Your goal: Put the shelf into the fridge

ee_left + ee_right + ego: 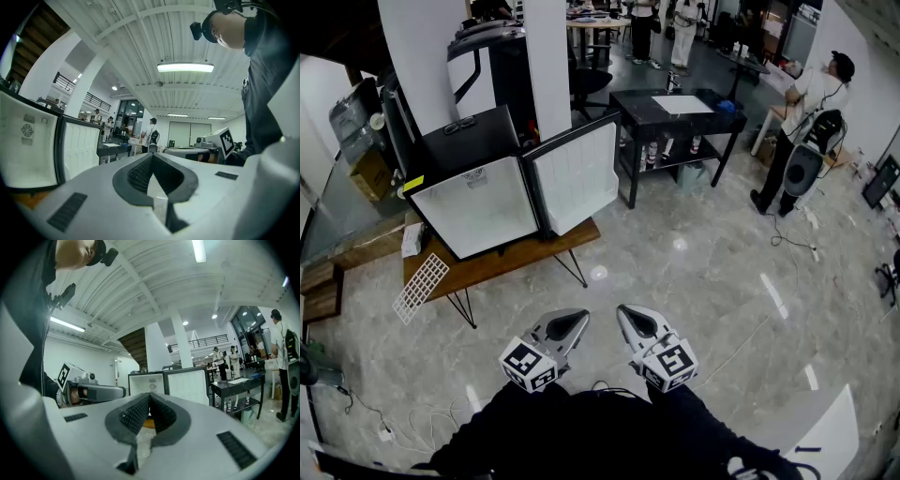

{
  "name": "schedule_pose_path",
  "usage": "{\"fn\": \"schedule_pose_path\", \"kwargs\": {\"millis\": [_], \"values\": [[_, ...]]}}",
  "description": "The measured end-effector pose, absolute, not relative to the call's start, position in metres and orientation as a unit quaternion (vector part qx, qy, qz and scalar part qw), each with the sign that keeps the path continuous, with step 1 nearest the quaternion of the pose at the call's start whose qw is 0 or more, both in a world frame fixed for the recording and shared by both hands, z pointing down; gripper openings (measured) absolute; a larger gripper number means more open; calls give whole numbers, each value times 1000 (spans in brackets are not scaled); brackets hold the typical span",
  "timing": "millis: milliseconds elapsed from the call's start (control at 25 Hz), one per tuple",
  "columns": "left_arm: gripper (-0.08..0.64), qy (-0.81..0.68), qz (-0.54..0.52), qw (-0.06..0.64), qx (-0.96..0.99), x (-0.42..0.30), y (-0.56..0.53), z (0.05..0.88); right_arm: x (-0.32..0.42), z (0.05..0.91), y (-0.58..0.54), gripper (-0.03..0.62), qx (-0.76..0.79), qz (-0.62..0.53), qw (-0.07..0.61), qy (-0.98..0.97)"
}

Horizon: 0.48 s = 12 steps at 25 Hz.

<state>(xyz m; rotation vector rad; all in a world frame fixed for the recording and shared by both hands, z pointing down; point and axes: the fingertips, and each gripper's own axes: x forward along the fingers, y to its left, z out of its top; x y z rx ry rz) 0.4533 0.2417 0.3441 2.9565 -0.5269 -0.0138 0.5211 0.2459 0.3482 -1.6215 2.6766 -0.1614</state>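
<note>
The small black fridge (pixel 473 192) stands on a low wooden table (pixel 502 262) with its white inside showing and its door (pixel 577 173) swung open to the right. The shelf (pixel 420 287), a white wire grid, leans against the table's left end on the floor. My left gripper (pixel 580 316) and right gripper (pixel 623 311) hover side by side over the floor, well short of the table, both shut and empty. The left gripper (pixel 151 154) has the fridge (pixel 28 140) at its left. The right gripper (pixel 150 393) has the fridge (pixel 146 383) straight ahead.
A black table (pixel 675 111) with bottles on its lower shelf stands behind the fridge to the right. A person (pixel 806 122) stands at the far right beside a black bag. A white pillar (pixel 551 56) rises behind the fridge. Cables (pixel 375 417) trail on the floor at the left.
</note>
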Motion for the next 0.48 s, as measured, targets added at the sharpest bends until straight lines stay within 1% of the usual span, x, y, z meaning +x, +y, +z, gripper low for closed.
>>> {"fn": "schedule_pose_path", "kwargs": {"millis": [480], "values": [[6, -213, -4, 77, 974, 433, 256, 352, 491, 355, 253, 8, -460, -61, -2, 886]]}}
